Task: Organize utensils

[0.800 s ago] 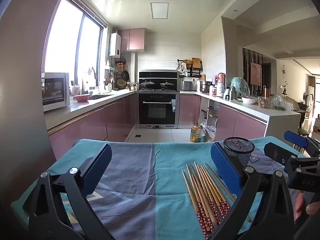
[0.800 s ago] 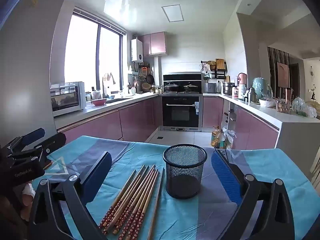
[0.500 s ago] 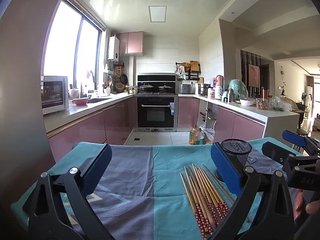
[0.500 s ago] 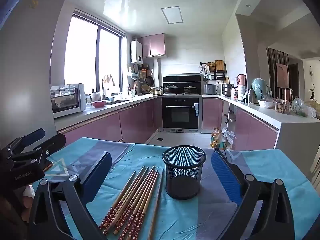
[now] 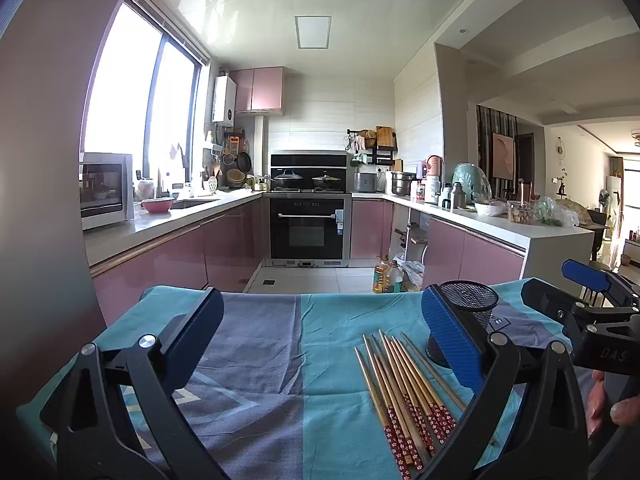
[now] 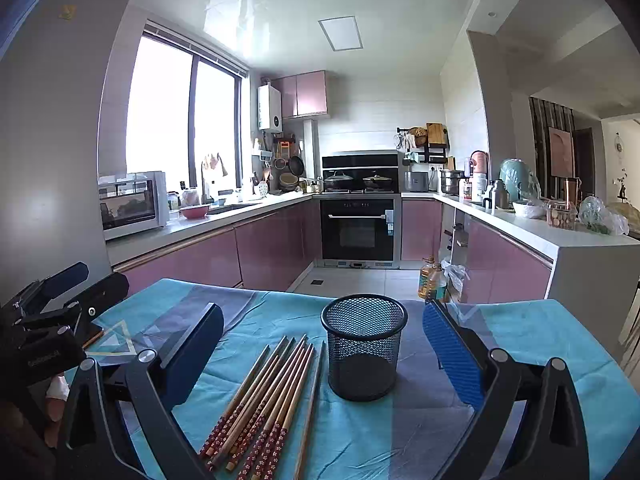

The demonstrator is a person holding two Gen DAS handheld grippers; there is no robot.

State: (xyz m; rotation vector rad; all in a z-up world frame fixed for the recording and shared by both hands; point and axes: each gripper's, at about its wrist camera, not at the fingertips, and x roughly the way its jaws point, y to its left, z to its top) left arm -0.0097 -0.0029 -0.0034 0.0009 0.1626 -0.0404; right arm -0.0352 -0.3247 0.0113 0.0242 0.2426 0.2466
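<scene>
Left tool (image 5: 320, 344) lower, nearer chopsticks (image 5: 404, 392).

Daylight pours through the big window (image 6: 180, 120) on the left. Pink cabinets (image 6: 256, 248) wrap a U-shaped kitchen, a black oven (image 6: 357, 229) sits dead centre, pale floor tiles (image 6: 352, 280) below, a ceiling light panel (image 6: 341, 34) overhead.

Before you stands a counter covered by a teal cloth with broad grey-blue bands (image 6: 532, 344), slightly wrinkled. A round black wire-mesh cup (image 6: 363, 346) stands upright on it, open end up. Just beside the cup, to its left in your right wrist view, lies a bundle of wooden chopsticks with red flower-patterned ends (image 6: 264, 404), roughly parallel, patterned ends nearest you.
</scene>
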